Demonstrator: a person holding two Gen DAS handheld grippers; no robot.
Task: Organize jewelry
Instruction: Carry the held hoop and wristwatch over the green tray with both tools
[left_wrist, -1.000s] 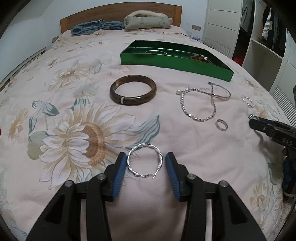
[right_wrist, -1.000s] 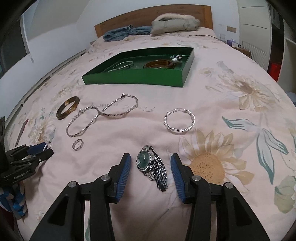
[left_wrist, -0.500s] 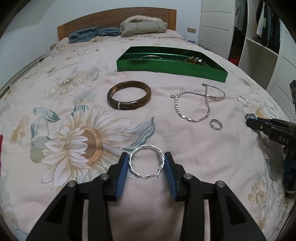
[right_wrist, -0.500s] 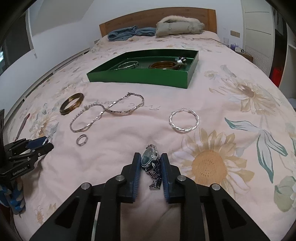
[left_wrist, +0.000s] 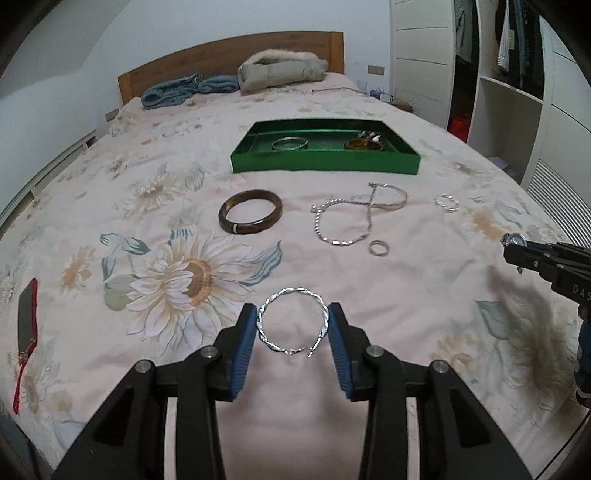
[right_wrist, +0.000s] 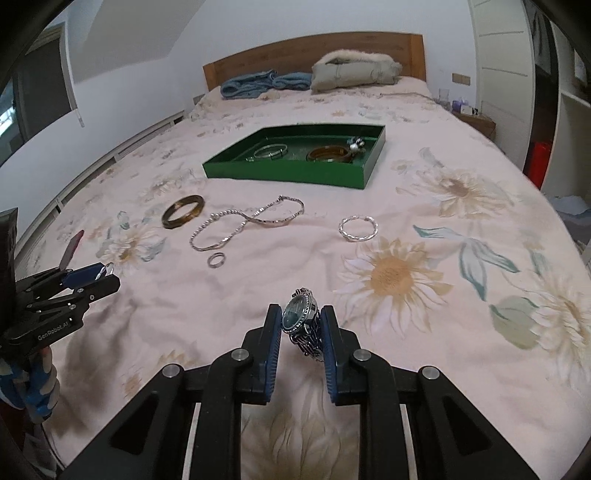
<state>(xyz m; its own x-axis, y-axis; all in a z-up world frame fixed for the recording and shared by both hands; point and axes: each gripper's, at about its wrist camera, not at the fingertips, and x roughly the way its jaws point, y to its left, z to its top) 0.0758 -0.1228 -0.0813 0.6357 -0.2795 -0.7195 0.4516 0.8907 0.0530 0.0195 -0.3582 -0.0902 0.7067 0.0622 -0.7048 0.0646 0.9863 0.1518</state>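
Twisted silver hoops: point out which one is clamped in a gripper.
The twisted silver hoop between the left gripper's blue pads is clamped. The other twisted silver hoop lies loose on the floral bedspread, untouched.

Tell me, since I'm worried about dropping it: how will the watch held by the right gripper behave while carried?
The watch is pinched at its case by the right gripper, and the metal band droops below, so it will probably swing. Polished metal on narrow pads may slip. It looks dense for its size.

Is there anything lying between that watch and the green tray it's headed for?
Nothing blocks the way. The watch is held above the bedspread; the green tray lies ahead, and the twisted bangle and chain necklace lie flat below.
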